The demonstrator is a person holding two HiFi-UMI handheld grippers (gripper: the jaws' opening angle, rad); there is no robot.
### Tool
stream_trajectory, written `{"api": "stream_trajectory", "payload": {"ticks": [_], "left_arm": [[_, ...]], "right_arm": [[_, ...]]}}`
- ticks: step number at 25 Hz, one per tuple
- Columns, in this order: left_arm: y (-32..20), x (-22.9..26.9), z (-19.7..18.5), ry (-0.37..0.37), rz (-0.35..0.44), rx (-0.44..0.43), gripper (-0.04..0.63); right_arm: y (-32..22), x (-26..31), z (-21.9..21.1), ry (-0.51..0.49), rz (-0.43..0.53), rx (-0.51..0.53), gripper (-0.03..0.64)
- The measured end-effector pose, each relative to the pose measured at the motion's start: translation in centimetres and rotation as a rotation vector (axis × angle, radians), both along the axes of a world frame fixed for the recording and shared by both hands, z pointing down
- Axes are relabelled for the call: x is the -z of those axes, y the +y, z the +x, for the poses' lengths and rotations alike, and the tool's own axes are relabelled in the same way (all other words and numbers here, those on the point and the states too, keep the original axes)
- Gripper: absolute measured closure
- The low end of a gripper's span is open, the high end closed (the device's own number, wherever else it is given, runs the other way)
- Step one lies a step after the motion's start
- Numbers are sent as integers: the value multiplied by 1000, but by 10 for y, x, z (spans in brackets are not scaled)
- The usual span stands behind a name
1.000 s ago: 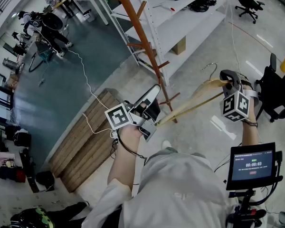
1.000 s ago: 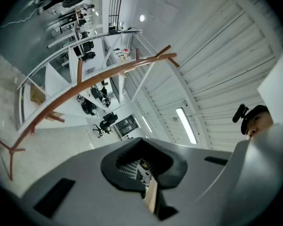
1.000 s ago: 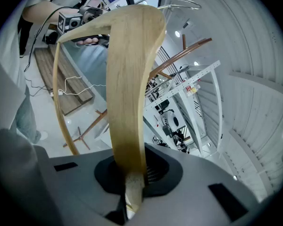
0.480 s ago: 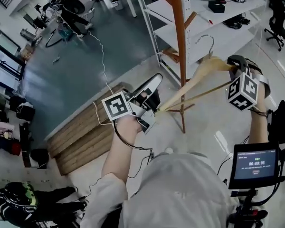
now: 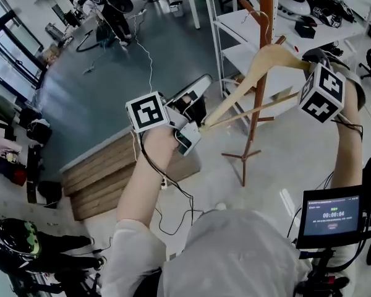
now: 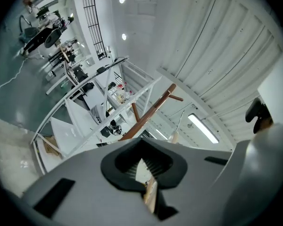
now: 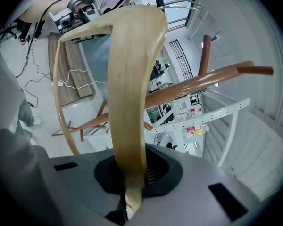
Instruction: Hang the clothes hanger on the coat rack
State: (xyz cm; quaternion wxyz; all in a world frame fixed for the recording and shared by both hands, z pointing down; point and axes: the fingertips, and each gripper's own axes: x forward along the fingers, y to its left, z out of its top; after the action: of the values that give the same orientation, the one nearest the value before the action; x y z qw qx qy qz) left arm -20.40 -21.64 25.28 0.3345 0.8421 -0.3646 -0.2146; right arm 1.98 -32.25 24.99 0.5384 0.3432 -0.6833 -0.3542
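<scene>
Two hand-held grippers share one wooden clothes hanger, carried in the air ahead of the person. The left gripper has its jaws closed on the tip of one hanger arm; in the left gripper view a sliver of pale wood shows pinched between them. The right gripper is clamped shut on the other arm, and in the right gripper view the broad curved wood rises straight out from between its jaws and bends over toward the left gripper. From the left gripper the hanger slopes up and across to the right gripper, which is the higher of the two, and the thin bottom bar runs below the arms. The metal hook stands up from the hanger's peak, between the grippers and nearer the right one. The brown wooden coat rack stands just beyond the hanger, its pole crossing behind the wood close to the right gripper, with a peg jutting out just above that arm. The hook sits beside the pole and is not over any peg; whether it touches the pole cannot be told. White shelving stands beyond the rack, a wooden pallet lies on the floor below the left gripper, and a small screen sits below the right gripper
</scene>
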Motion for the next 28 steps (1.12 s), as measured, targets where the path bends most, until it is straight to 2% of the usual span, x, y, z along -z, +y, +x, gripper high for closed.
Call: {"api": "stream_trajectory", "payload": {"ticks": [5, 9, 14, 21, 28], "left_arm": [[-32, 6, -2, -108, 29, 4, 589], [-50, 46, -7, -157, 86, -5, 589], [-63, 73, -15, -146, 110, -12, 589], [-78, 56, -14, -142, 66, -34, 589], [-86, 47, -8, -94, 51, -66, 589]], "right_arm": [[-36, 9, -5, 24, 8, -27, 598], [-58, 49, -17, 45, 7, -50, 598], [-66, 71, -20, 48, -19, -79, 598], [-69, 54, -13, 62, -55, -112, 598], [-68, 59, -7, 74, -14, -127, 597]]}}
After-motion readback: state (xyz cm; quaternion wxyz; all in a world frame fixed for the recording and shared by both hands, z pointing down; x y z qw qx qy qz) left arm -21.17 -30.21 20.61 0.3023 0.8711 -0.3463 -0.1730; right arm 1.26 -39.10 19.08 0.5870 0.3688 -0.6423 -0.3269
